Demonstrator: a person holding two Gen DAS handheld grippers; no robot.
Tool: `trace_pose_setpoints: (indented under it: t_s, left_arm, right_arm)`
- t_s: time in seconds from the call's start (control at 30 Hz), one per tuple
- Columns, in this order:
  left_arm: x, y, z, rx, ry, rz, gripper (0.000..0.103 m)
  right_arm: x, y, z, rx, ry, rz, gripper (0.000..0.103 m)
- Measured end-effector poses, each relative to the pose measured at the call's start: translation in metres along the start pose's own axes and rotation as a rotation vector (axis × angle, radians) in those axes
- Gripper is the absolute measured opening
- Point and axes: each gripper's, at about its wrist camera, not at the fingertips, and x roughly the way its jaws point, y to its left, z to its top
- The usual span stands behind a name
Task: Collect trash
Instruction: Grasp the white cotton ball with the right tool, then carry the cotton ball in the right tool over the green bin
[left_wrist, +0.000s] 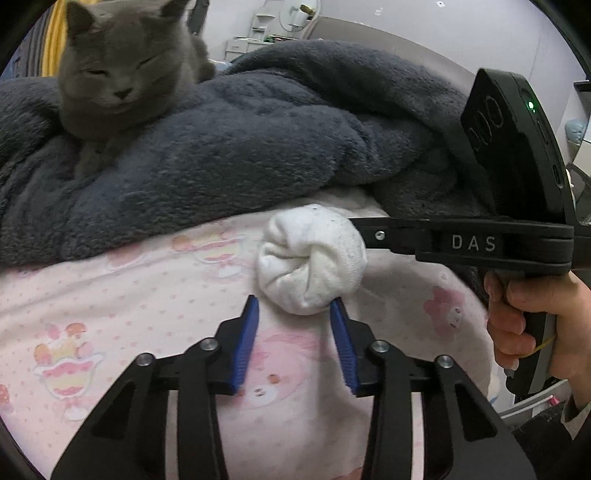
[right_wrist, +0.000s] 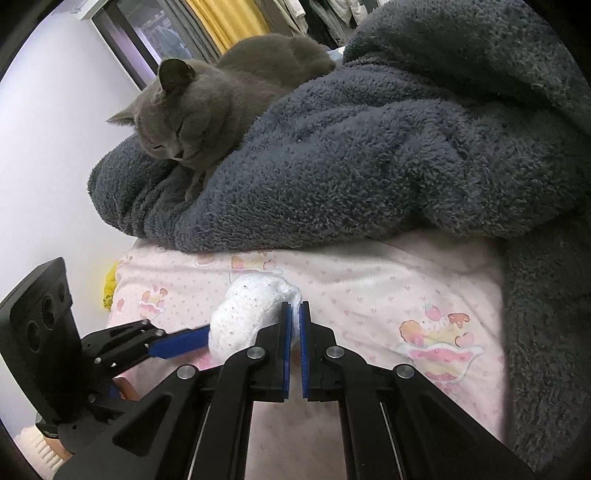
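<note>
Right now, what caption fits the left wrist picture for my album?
Sleepy gray cat on a fuzzy blanket watches two claws grab a rolled white sock.

Pale lilac wall (right_wrist: 44, 122), dark window (right_wrist: 147, 33) w/ yellow curtain (right_wrist: 225, 18), white shelves (left_wrist: 258, 29).

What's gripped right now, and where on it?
The white sock ball is pinched by the right gripper at a fold on its edge. The left gripper is open around its near end, not clamped.

White rolled-up sock (left_wrist: 312, 260) (speckled with lint) lying on the pink patterned sheet (left_wrist: 129, 295)
</note>
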Motion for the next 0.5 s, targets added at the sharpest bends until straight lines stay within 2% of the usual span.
trace_pose_setpoints:
  t_s: [0.07,0.27,0.5]
  left_arm:
    - [0.0,-0.003,0.0,0.004,-0.003,-0.019,0.033]
    - [-0.01,-0.012,-0.004,0.022,-0.022,-0.057,0.024]
    - [-0.034,-0.007,-0.01,0.004,-0.045,-0.052,0.023]
  right_arm:
    - [-0.004,0.0,-0.001,-0.006,-0.001,0.005,0.004]
    - [-0.014,0.007,-0.001,-0.02,-0.008,0.013,0.004]
    - [-0.023,0.035,-0.001,-0.057,-0.018,0.038,0.004]
